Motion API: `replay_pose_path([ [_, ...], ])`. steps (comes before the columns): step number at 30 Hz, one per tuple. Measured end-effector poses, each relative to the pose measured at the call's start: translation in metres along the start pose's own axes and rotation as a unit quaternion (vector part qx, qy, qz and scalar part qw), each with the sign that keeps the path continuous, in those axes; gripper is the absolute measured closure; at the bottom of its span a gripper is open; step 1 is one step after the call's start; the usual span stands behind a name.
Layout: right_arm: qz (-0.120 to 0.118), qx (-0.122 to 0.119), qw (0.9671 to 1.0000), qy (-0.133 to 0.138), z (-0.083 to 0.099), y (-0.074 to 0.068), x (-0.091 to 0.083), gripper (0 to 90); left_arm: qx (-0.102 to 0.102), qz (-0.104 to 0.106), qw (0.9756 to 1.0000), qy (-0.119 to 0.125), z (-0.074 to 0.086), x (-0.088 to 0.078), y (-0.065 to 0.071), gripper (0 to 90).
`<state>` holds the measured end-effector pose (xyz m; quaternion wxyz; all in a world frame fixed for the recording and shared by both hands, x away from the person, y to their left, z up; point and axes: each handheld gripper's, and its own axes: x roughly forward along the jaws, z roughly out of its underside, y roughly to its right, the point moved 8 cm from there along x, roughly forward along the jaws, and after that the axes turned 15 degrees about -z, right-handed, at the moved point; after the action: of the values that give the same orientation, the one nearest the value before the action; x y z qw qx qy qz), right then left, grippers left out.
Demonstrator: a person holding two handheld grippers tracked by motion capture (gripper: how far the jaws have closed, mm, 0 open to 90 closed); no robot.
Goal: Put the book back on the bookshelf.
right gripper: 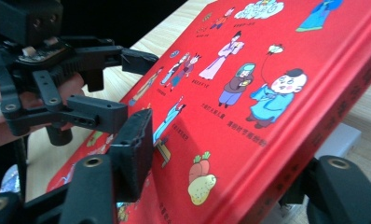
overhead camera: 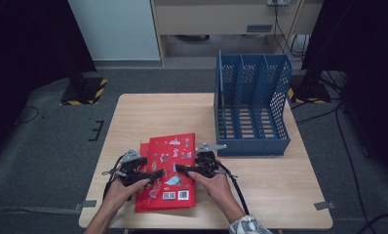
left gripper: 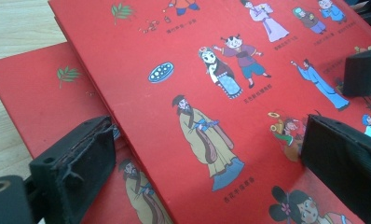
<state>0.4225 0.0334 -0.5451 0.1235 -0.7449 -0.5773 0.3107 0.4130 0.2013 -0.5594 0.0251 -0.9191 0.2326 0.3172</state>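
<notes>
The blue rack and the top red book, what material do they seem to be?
The blue rack looks like moulded plastic: uniform colour, perforated lattice walls. The top red book seems a card or board hardcover with a matte printed finish: stiff flat cover, thick edge, soft sheen.

Two stacked books lying at the worktop's near middle, a file rack standing behind them to the right.

The upper book (overhead camera: 171,165) is lying askew on the lower book (overhead camera: 143,197), which is sticking out at its left. The file rack (overhead camera: 251,105) is sitting at the worktop's (overhead camera: 280,195) far right. The left tool (overhead camera: 144,176) and right tool (overhead camera: 181,169) are flanking the books.
</notes>
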Motion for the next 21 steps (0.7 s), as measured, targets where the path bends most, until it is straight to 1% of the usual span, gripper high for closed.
replay_pose_path([
  [8,-0.009,0.0,0.9999,0.007,-0.004,-0.004,-0.004,47.5,-0.014,0.009,0.9999,-0.001,0.0,-0.001,-0.001,0.1],
  [9,-0.011,-0.006,0.9999,0.011,-0.006,-0.005,-0.004,49.3,-0.016,0.009,0.9998,0.0,-0.001,-0.001,-0.002,0.2],
  [10,-0.013,-0.012,0.9997,0.019,-0.008,-0.007,-0.005,50.0,-0.029,0.013,0.9995,-0.004,-0.001,-0.001,-0.002,0.0],
  [11,-0.013,-0.015,0.9995,0.025,-0.011,-0.008,-0.006,50.1,-0.035,0.017,0.9992,-0.008,0.0,-0.001,-0.003,0.0],
  [12,-0.01,-0.014,0.9996,0.021,-0.012,-0.009,-0.006,50.2,-0.04,0.021,0.9989,-0.009,0.0,-0.001,-0.003,0.0],
  [13,-0.011,-0.019,0.9996,0.02,-0.013,-0.01,-0.005,50.3,-0.04,0.022,0.9989,-0.01,0.0,-0.001,-0.003,0.0],
  [19,-0.018,-0.019,0.9995,0.02,-0.015,-0.012,-0.005,52.6,-0.039,0.032,0.9987,-0.007,-0.001,-0.002,-0.004,0.0],
  [21,-0.021,-0.025,0.9992,0.023,-0.016,-0.014,-0.005,54.3,-0.037,0.036,0.9987,-0.005,-0.001,-0.004,-0.004,0.0],
])
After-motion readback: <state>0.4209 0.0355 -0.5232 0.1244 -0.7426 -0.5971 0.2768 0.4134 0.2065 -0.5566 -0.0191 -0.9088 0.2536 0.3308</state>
